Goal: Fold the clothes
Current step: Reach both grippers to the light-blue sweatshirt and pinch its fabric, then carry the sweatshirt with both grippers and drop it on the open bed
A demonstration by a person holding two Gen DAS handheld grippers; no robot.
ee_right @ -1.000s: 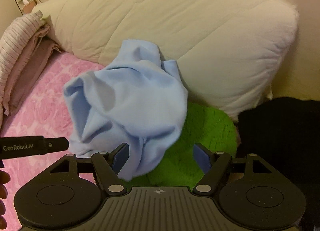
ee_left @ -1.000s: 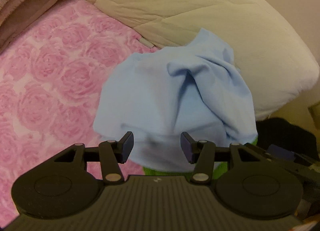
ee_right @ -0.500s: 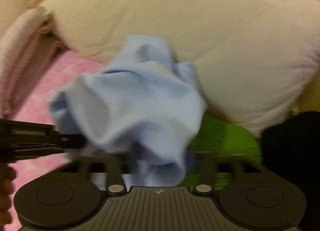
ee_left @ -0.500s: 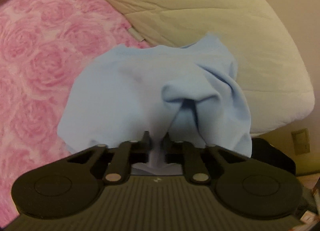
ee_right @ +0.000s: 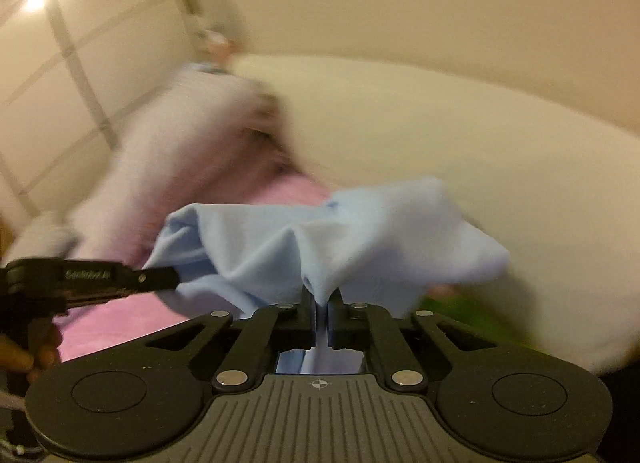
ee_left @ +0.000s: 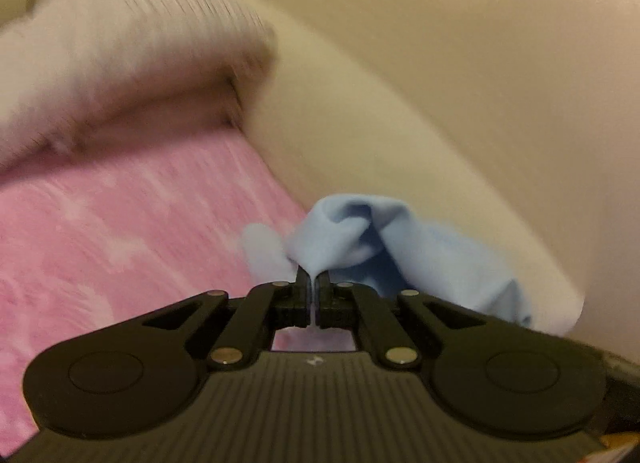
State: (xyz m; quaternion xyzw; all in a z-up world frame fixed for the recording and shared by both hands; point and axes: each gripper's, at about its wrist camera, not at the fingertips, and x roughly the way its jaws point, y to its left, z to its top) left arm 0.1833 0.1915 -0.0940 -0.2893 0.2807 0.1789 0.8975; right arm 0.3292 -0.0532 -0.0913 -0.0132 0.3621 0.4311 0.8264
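A light blue garment [ee_left: 420, 247] hangs crumpled between my two grippers, lifted off the bed. My left gripper [ee_left: 313, 283] is shut on a pinch of its fabric. My right gripper [ee_right: 322, 299] is shut on another pinch of the same garment [ee_right: 360, 231], with cloth showing between and behind the fingers. In the right wrist view the left gripper [ee_right: 160, 278] comes in from the left, its tip against the garment's left edge. Both views are motion-blurred.
A pink rose-patterned bedsheet [ee_left: 120, 231] lies below. A big cream duvet [ee_left: 380, 135] runs along the wall. Folded striped and brownish bedding [ee_left: 120, 63] is stacked at the back left. A green cloth [ee_right: 472, 307] lies below right of the garment.
Both grippers went from open to shut on the blue garment, then lifted it off the pile. Both cameras tilted up and swung toward the head of the bed.
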